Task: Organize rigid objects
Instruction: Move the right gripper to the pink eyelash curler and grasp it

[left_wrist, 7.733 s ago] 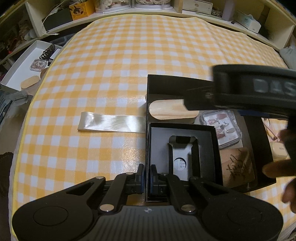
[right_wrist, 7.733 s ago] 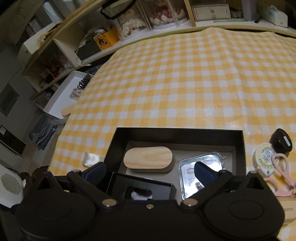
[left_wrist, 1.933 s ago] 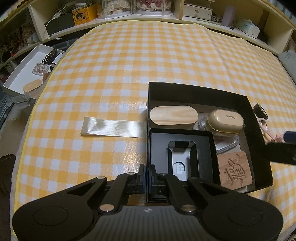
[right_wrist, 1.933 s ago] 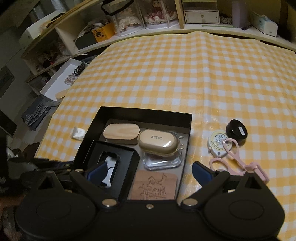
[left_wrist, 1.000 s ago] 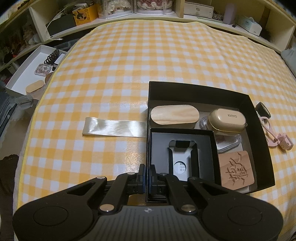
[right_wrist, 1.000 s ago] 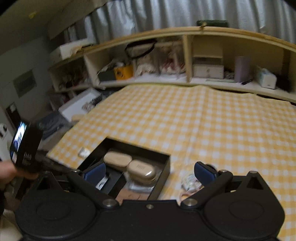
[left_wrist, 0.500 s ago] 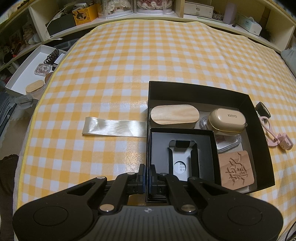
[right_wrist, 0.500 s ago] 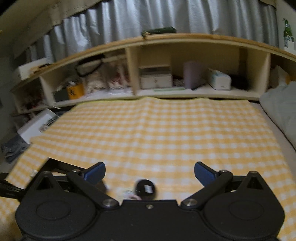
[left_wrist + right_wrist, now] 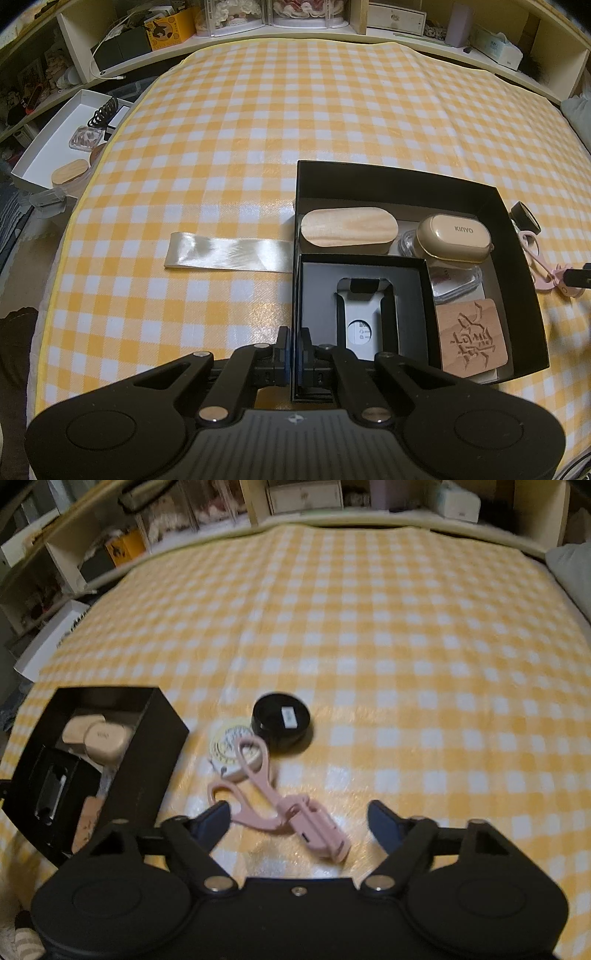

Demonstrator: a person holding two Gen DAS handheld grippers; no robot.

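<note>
The pink plastic scissor-handled eyelash curler [image 9: 280,808] lies on the yellow checked cloth [image 9: 406,646] just ahead of your right gripper [image 9: 298,818], long axis slanting away leftward, between jaws that have just been narrowing without touching it, while your left gripper [image 9: 294,345] pinches the black box [image 9: 402,177] wall.

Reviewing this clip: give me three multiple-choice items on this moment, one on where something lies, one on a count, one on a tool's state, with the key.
1. Where does the pink eyelash curler lie?
A. inside the black box
B. on the checked cloth beside the black box
C. on a shelf

2. How many items lie on the cloth outside the box, ahead of the right tool?
A. one
B. three
C. five

3. How is the left tool set?
A. shut on the black box's wall
B. wide open over the cloth
C. holding the ribbon

Key: 1 B, it lies right of the black box. 2 B, curler, round tape measure, black round case. 3 A, its pads pinch the wall.
</note>
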